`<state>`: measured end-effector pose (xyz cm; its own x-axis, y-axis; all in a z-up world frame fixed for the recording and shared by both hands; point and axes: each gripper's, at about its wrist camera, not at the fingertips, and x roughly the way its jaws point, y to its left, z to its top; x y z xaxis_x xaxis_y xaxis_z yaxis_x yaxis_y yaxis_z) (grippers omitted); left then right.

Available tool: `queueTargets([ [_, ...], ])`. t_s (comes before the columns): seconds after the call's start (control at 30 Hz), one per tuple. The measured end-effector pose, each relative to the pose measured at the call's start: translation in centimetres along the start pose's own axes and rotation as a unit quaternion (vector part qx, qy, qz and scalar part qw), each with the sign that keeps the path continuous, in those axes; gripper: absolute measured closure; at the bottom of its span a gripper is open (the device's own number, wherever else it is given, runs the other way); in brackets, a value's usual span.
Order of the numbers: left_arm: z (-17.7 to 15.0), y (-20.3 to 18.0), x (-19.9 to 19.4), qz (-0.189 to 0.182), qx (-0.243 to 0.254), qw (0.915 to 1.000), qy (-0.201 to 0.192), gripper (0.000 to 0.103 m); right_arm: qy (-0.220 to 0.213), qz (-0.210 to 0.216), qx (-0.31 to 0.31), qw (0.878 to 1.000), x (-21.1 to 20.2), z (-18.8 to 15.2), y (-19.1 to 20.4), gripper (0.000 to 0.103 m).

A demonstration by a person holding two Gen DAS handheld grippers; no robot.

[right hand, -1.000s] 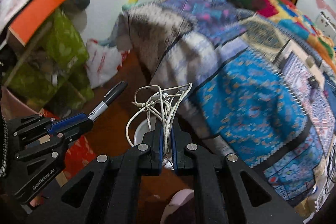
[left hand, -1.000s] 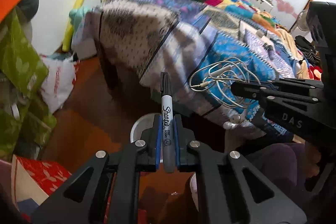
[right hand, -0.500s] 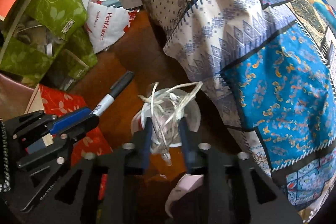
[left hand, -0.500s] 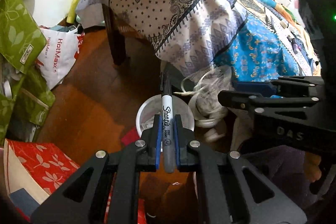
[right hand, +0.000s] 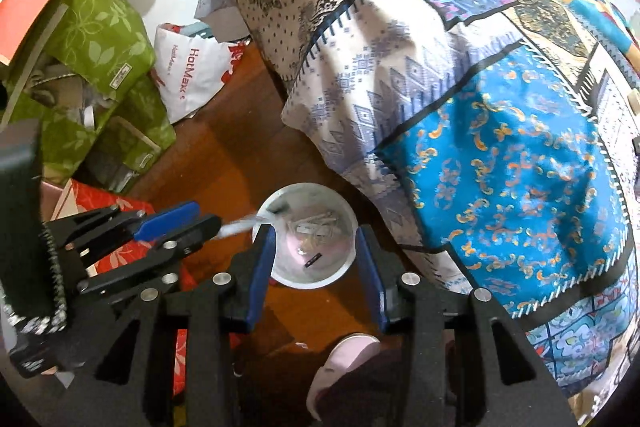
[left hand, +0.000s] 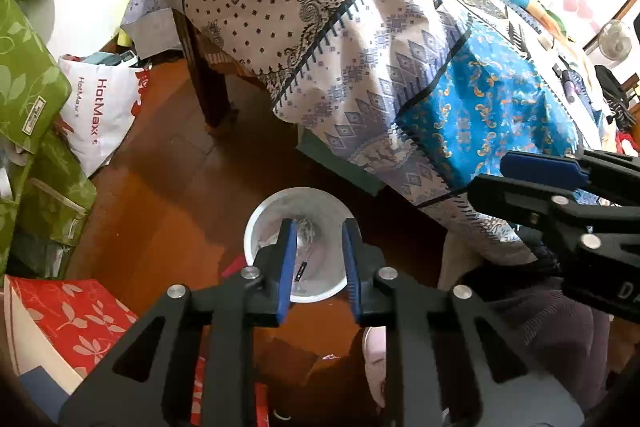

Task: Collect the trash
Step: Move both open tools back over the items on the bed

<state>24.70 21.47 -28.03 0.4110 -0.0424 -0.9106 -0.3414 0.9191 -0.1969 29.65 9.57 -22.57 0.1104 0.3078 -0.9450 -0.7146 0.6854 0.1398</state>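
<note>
Both grippers poised over white bin [right hand: 310, 273] for drop. Right gripper [right hand: 316, 267]: jaws just opened, empty; cable tangle [right hand: 316, 227] lies inside. Left gripper [left hand: 318, 261] parting, marker [right hand: 238, 227] falling (blurred). Beyond: draped bedspread [left hand: 400, 67].

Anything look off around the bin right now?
A blurred grey streak, likely a falling marker, crosses the left rim of the round white plastic bin; it might land outside. The left tongs have just been opening, with nothing between them. The white cable tangle lies inside.
</note>
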Motion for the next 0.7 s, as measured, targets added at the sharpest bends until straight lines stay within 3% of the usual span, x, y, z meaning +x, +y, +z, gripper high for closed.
queueTargets([
  [0.3,-0.6,-1.6,-4.6,0.019,0.020,0.9987,-0.043,0.081,-0.051,-0.010,-0.001,0.999,-4.2,-1.9,-0.8,0.065],
  [0.53,-1.0,-4.2,-11.3,0.027,0.030,0.9919,-0.120,0.081,-0.146,-0.025,-0.004,0.989,-10.8,-4.0,-1.3,0.065],
  [0.7,-1.2,-7.0,-16.1,0.029,0.044,0.9825,-0.179,0.080,-0.224,-0.034,-0.004,0.974,-16.2,-5.9,-1.9,0.065],
])
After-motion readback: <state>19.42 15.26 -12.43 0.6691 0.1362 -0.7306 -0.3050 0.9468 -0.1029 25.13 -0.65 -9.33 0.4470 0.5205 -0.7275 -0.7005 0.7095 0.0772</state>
